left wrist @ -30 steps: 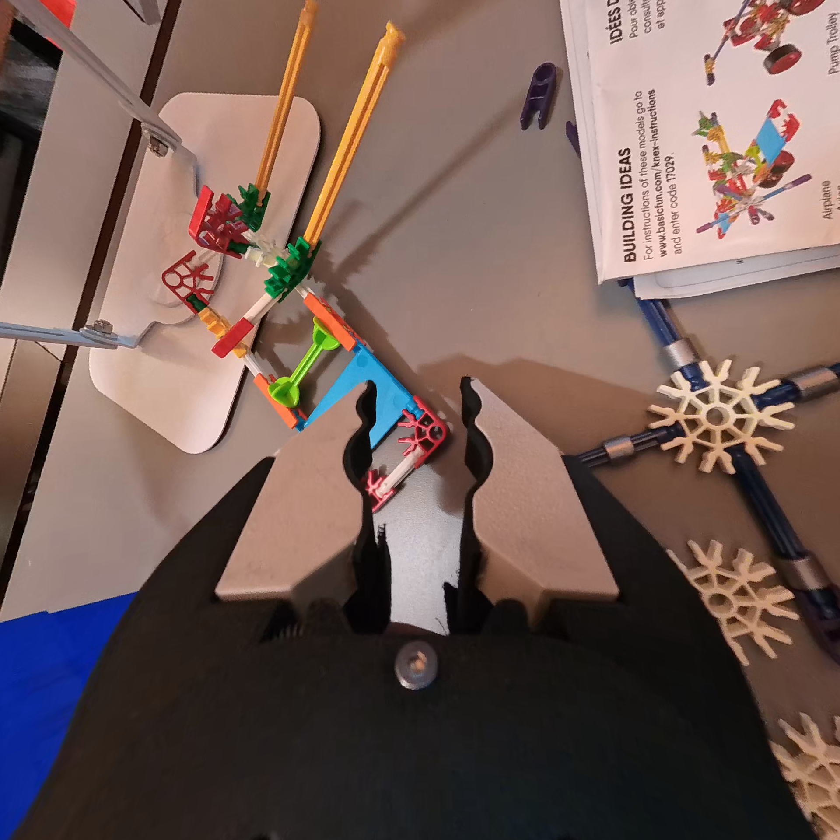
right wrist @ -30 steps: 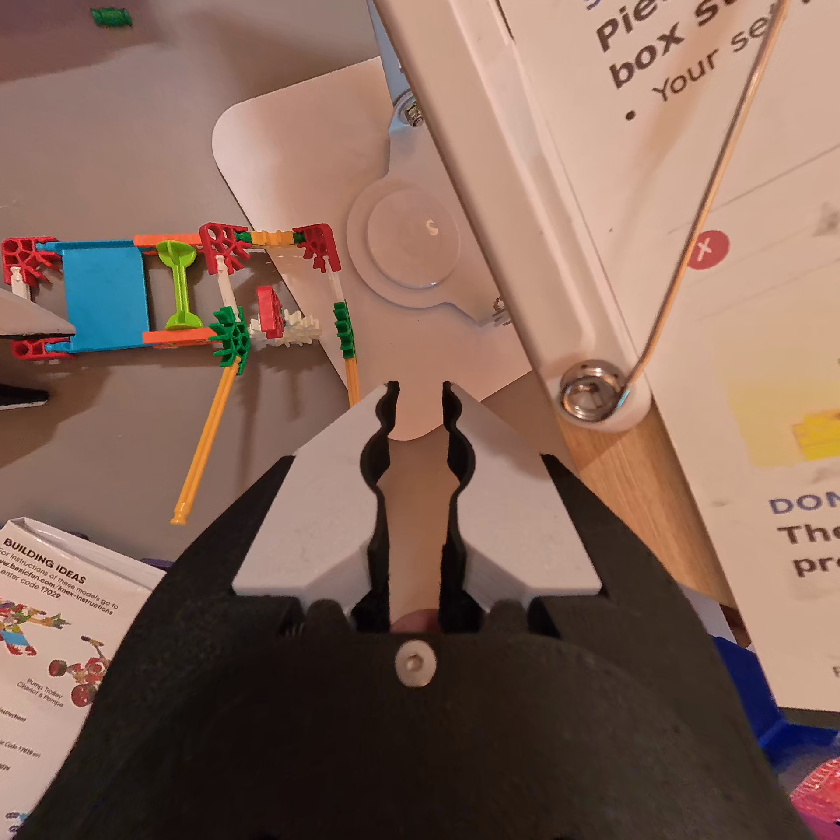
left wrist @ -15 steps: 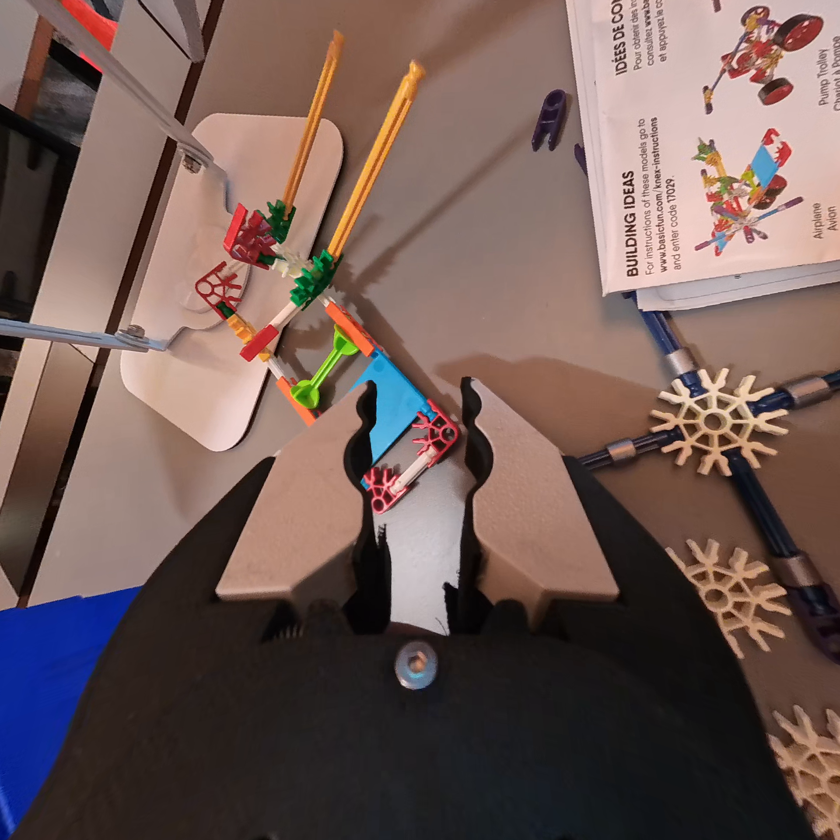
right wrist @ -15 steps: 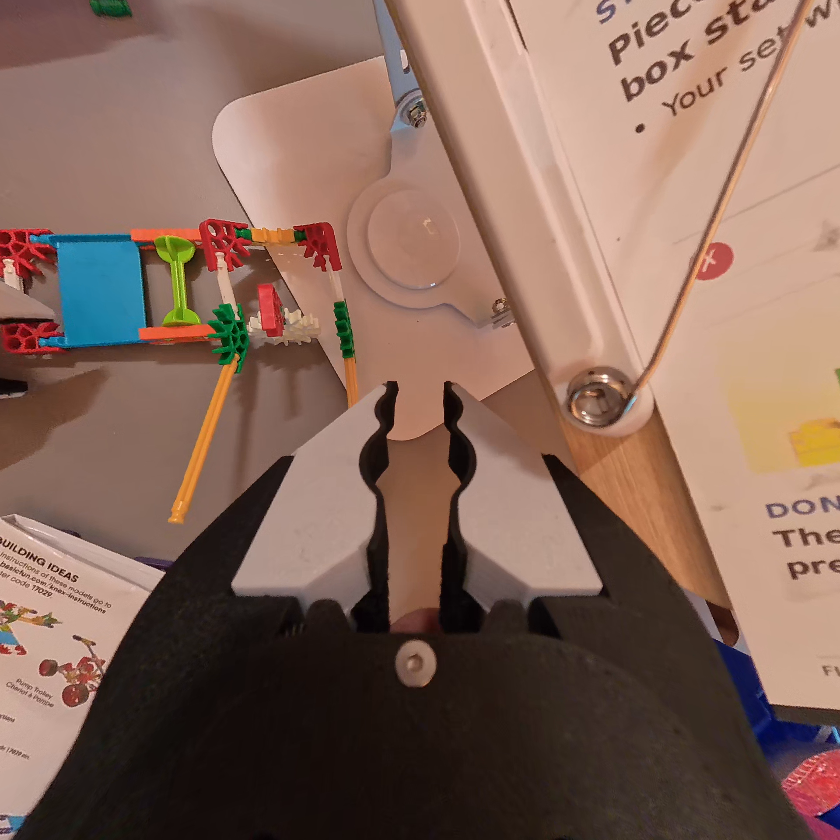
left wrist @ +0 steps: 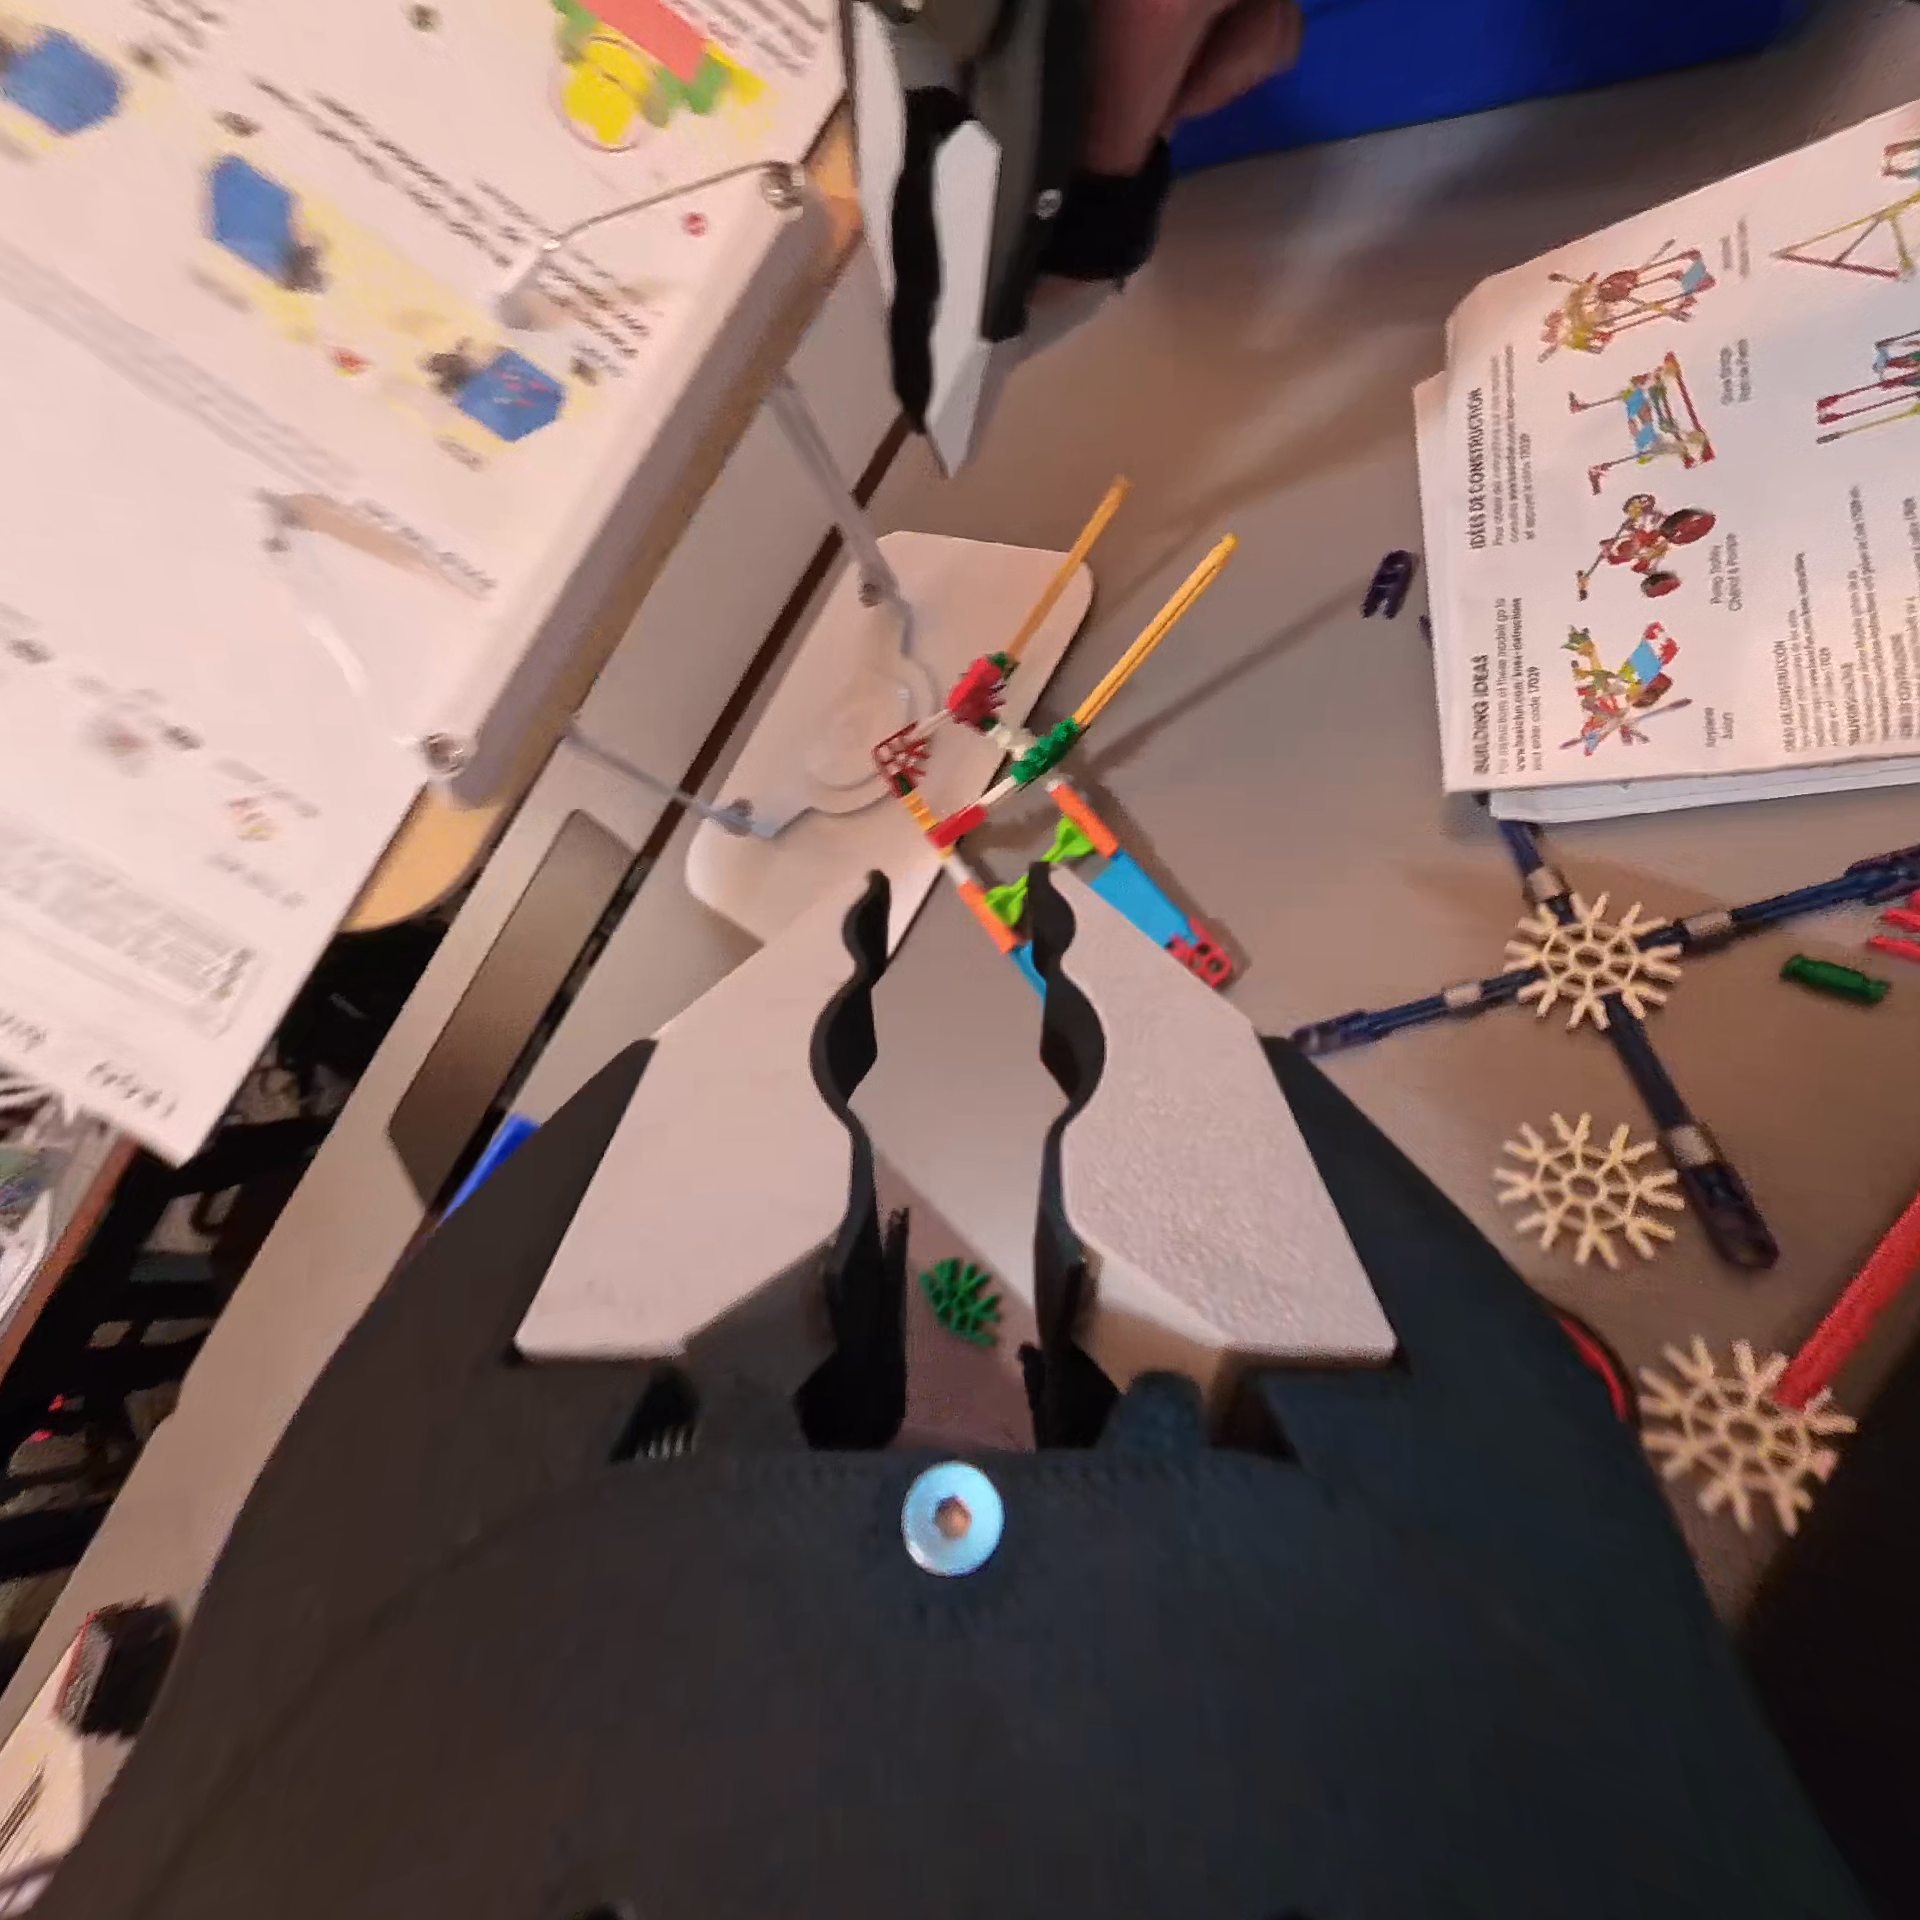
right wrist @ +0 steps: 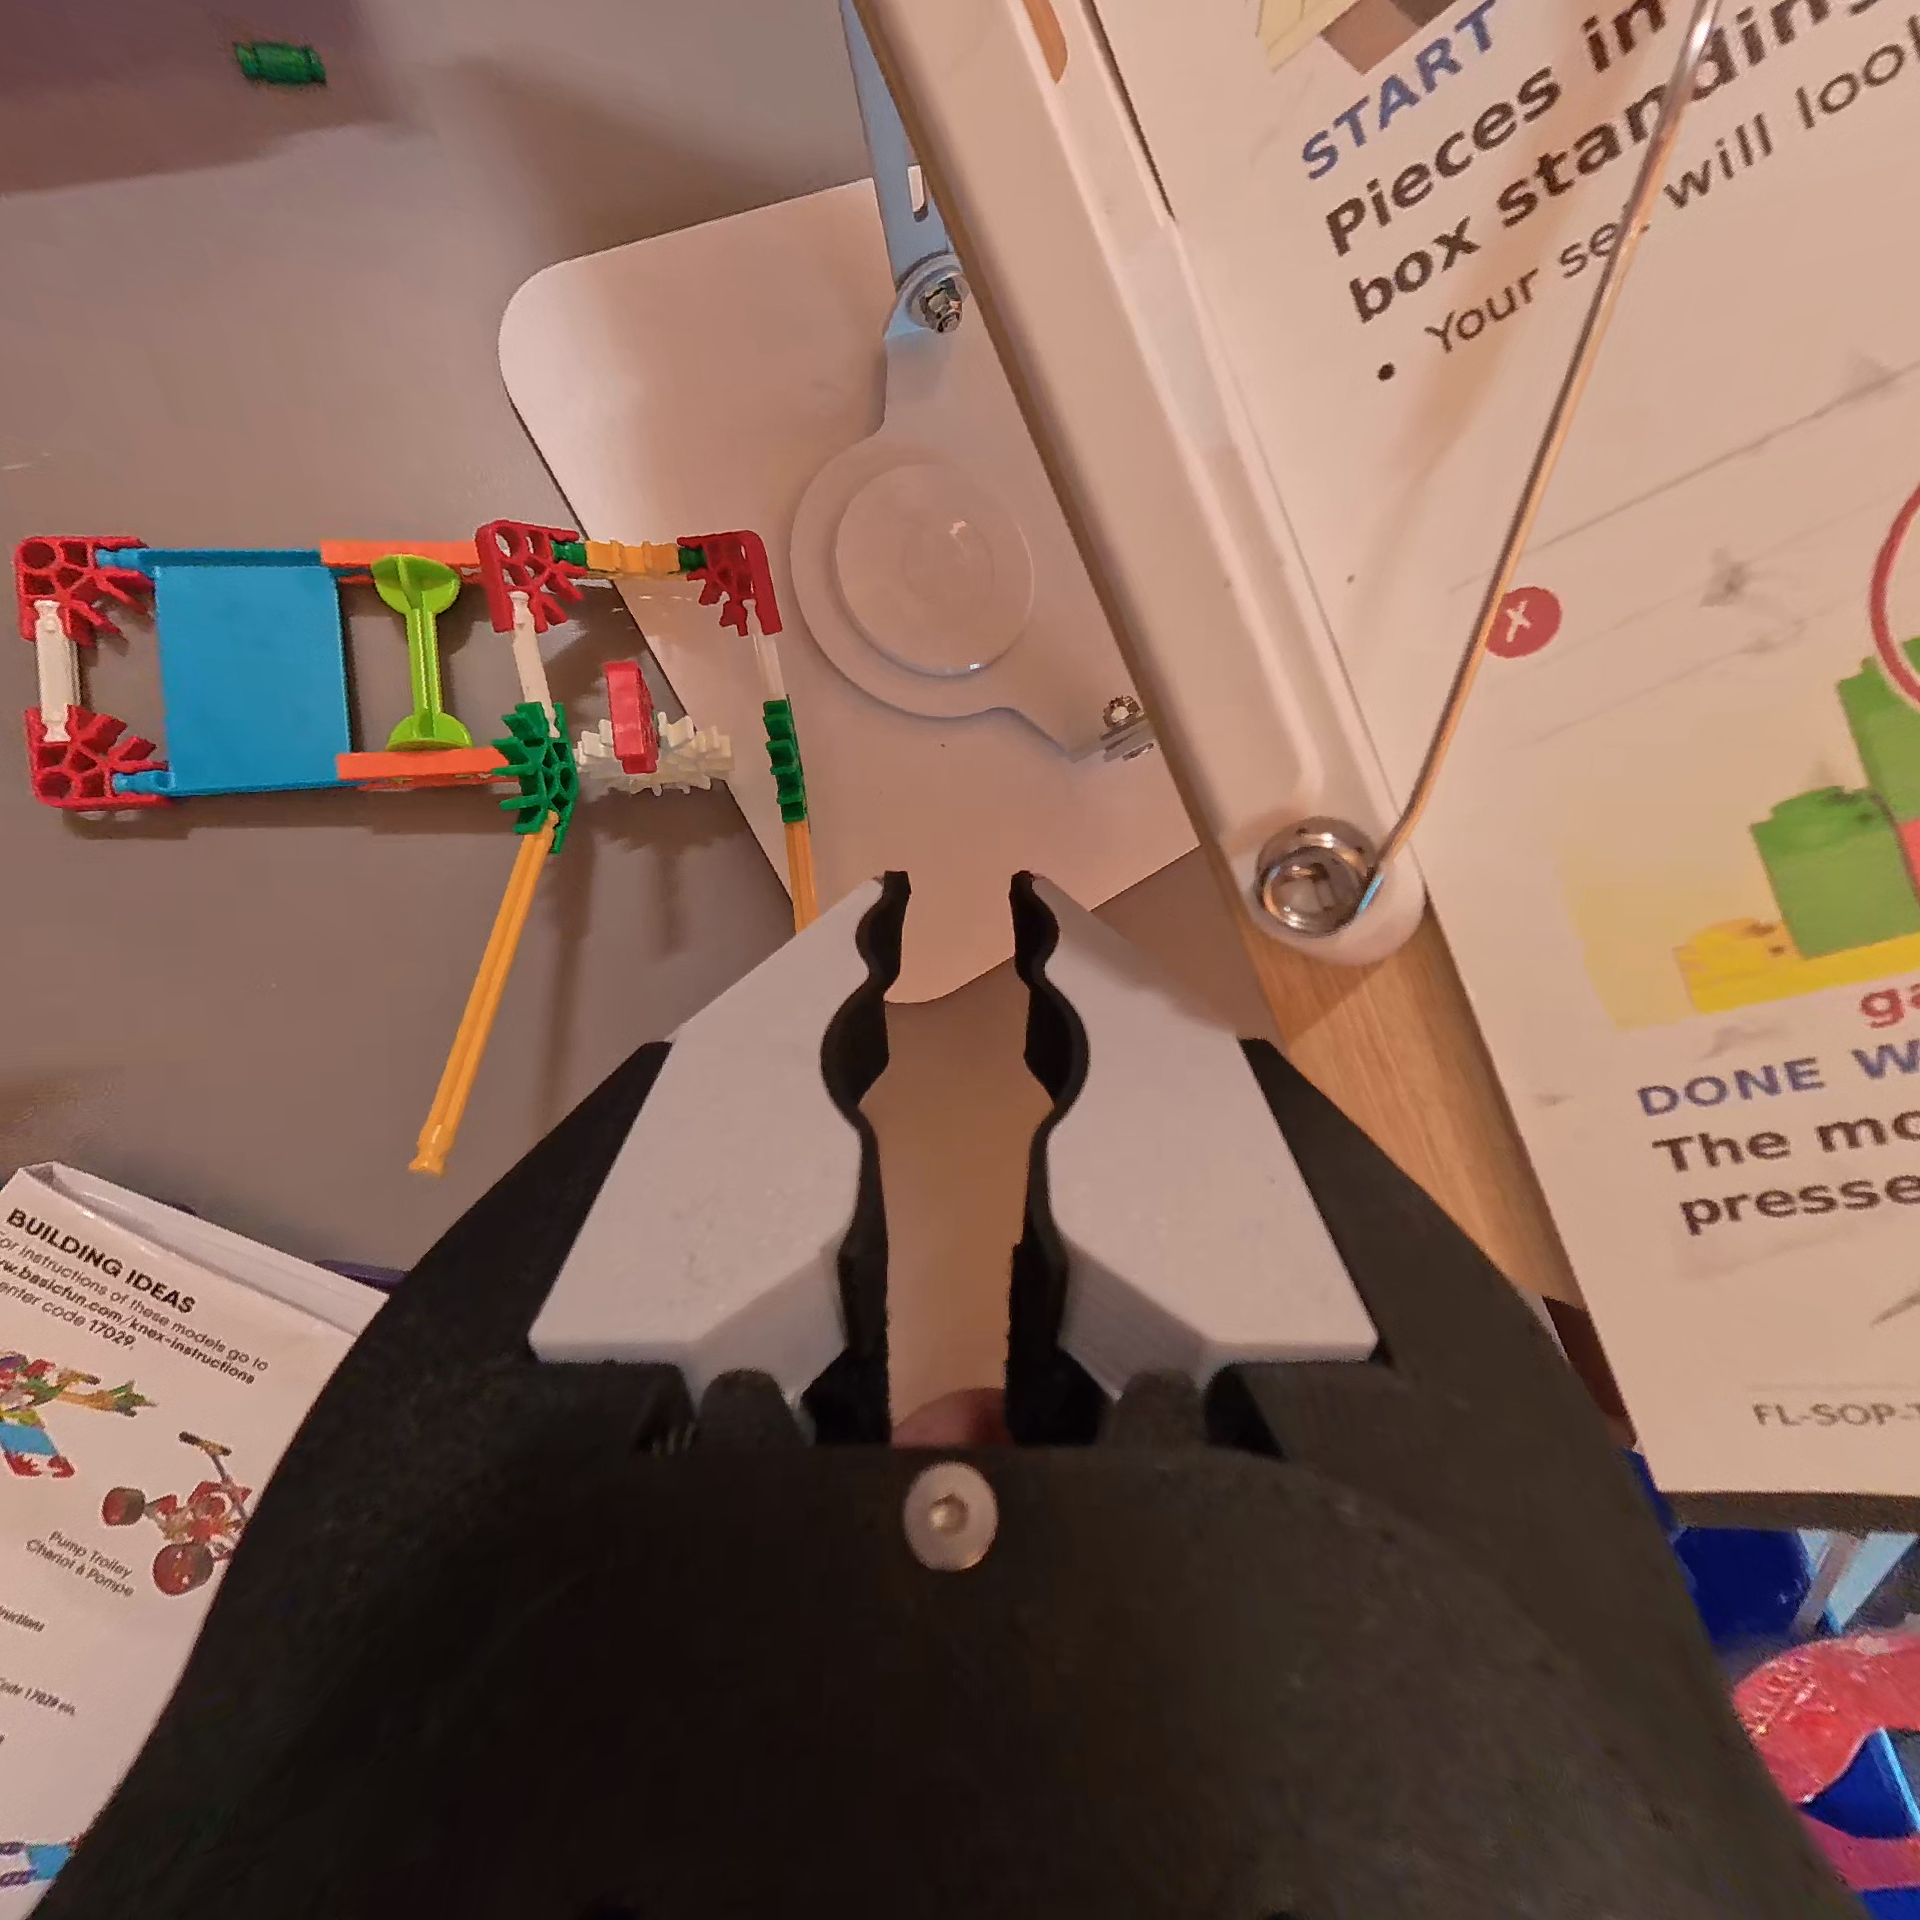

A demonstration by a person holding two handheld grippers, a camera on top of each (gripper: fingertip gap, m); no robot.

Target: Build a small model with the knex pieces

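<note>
Left wrist view
Left gripper: fingers parted, empty, raised above the grey surface.
Nearest thing: rod-and-connector toy model, flat on the surface just past the fingertips; its blue panel and lime spool partly hidden behind the right finger.
Model's far end: two yellow rods pointing away, red and green connectors lying over the corner of a white stand base.
Between the fingers, lower down: small green connector loose on the surface.
Right side: cream snowflake connectors joined by dark blue rods, a red rod, a short green piece, a purple clip.
Printed matter: instruction booklet with colour model drawings; tilted printed board at left, blurred, its writing unreadable here.
Right gripper: seen at the top, pointing down toward the stand base; gap not clear from this angle.

Right wrist view
Right gripper: fingers slightly apart, nothing between them, hovering over the edge of the stand base.
Toy model: left of the fingertips, apart from them; one yellow rod just beside the left fingertip.
Board: on the right, printed text and coloured block pictures, held by a metal wire.
Booklet: lower left, partly under the gripper body.
Far corner: short green piece.
</note>
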